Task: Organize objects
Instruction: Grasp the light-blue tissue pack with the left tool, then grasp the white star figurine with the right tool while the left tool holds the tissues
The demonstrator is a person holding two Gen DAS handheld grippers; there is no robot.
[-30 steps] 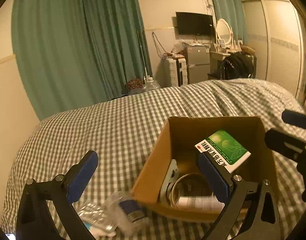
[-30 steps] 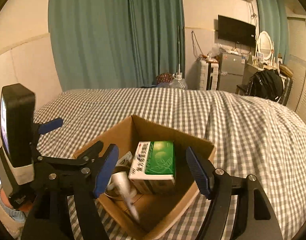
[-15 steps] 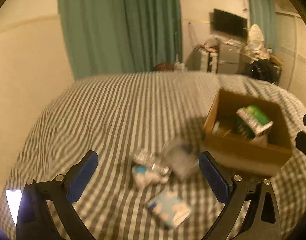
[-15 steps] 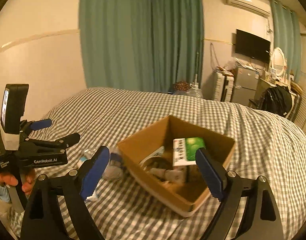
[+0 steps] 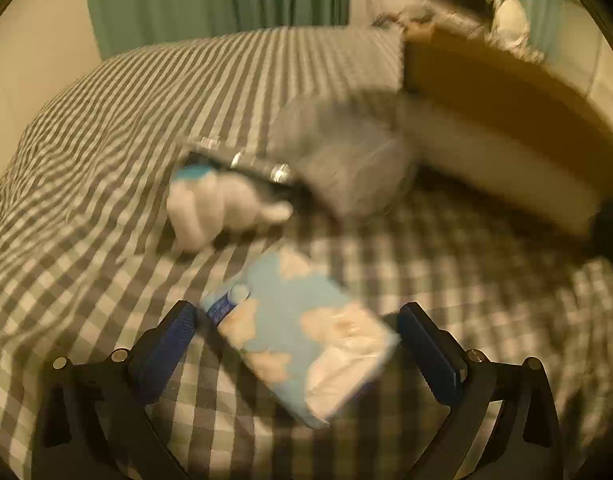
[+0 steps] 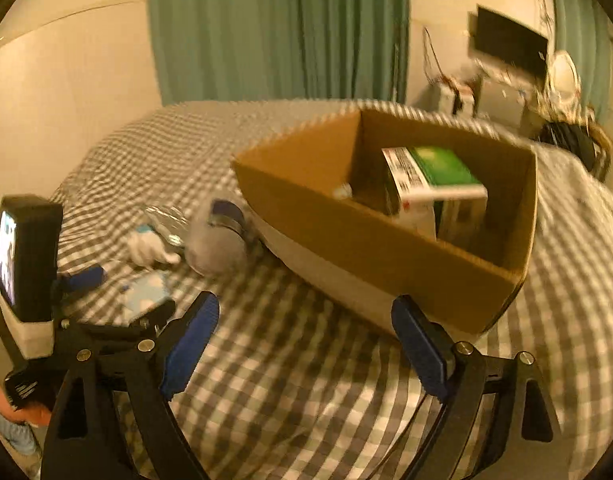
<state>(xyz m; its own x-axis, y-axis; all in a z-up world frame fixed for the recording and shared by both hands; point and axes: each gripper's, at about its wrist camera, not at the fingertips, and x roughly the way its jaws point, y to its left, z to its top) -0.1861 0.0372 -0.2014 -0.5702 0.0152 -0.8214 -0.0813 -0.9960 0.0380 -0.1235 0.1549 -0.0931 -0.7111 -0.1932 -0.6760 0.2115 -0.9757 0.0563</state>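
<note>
From my right-hand camera I see the cardboard box (image 6: 386, 236) sitting on the checked bed (image 6: 298, 368), open at the top. Inside it a green and white carton (image 6: 434, 184) leans upright toward the far right corner, and a small white item (image 6: 342, 191) shows beside it; I cannot tell what it is. In the left view the box (image 5: 502, 120) is only a blurred brown wall at upper right.

Outside the box, on the bed to its left, lie a clear bag with a blue item inside (image 6: 220, 236), touching or just beside the box wall, a foil blister strip (image 5: 262, 166), a white bottle-like object (image 5: 210, 208), and a light blue tissue pack (image 5: 306, 336).

My left tool (image 5: 302, 344) is released, its fingers spread on either side of the tissue pack, close above the bed, gripping nothing. My right tool (image 6: 306, 344) is also released, held low over the bed in front of the box's near wall. The left tool (image 6: 82, 280) shows at the left edge of the right view.
</note>
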